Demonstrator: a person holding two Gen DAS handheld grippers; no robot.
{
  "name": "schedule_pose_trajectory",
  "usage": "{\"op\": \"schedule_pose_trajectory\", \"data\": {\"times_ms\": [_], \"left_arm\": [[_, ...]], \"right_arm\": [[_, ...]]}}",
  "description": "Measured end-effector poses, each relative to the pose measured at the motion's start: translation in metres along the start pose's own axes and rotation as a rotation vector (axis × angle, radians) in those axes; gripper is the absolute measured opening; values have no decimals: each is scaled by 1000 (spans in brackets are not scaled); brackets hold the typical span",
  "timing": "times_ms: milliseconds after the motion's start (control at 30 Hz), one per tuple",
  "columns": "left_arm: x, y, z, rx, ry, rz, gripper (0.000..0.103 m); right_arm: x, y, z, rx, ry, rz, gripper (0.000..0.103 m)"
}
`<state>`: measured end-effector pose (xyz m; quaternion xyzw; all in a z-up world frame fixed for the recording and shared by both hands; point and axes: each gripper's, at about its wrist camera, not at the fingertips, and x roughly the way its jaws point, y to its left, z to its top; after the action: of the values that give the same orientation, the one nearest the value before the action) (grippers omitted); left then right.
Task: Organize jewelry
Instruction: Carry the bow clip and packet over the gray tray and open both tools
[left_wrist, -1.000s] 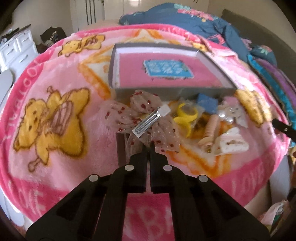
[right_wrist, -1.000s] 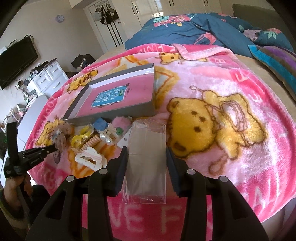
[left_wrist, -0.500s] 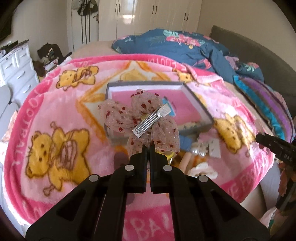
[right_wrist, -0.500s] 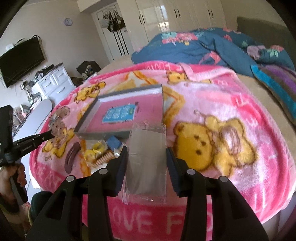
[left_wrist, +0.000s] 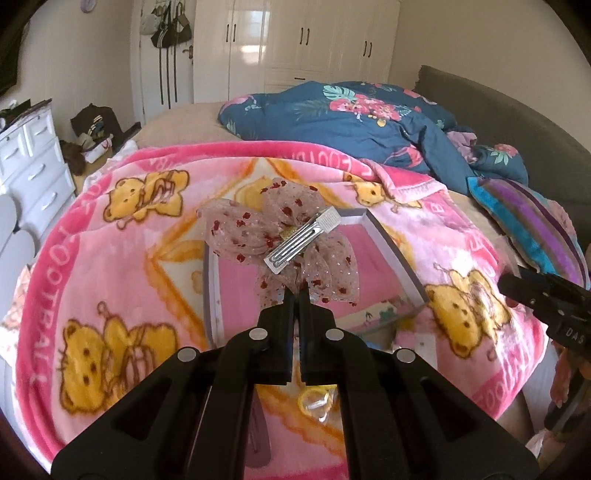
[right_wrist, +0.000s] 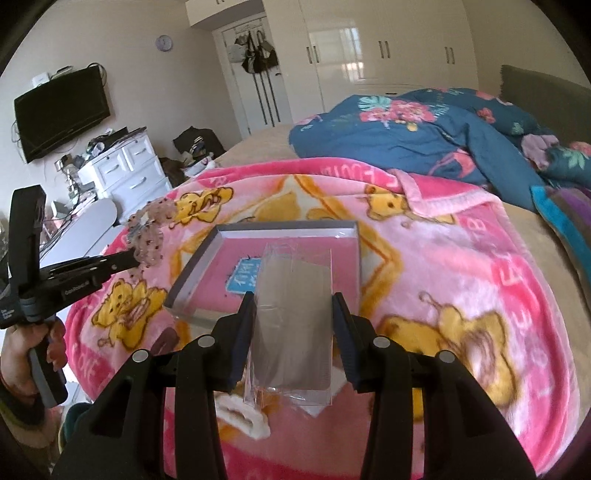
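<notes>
The sheer red-dotted bow hair clip (left_wrist: 291, 247) is pinched by its lower edge in the closed left gripper (left_wrist: 295, 295), aloft above the grey pink-lined box (right_wrist: 192, 273). The clear plastic sleeve (right_wrist: 291, 325) is clamped between the right gripper's (right_wrist: 293, 325) part-open fingers (right_wrist: 343, 332), mouth forward, presumably to receive the clip.

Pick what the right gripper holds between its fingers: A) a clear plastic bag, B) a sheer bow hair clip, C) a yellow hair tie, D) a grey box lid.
A: the right gripper is shut on the clear plastic bag, while the bow hair clip is pinched in the left gripper.
</notes>
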<state>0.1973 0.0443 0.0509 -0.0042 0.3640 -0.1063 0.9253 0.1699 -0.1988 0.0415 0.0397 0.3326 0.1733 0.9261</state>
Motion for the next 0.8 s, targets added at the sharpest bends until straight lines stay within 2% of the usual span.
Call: {"op": "schedule_pose_trajectory", "data": {"times_ms": [333,800], "left_arm": [[43,12,7,-16,45,14,0],[104,31,-17,-49,147,33,0]], "right_arm": [[68,-5,27,13,63,8,40],[148,-17,16,37,192,-3,40]]}}
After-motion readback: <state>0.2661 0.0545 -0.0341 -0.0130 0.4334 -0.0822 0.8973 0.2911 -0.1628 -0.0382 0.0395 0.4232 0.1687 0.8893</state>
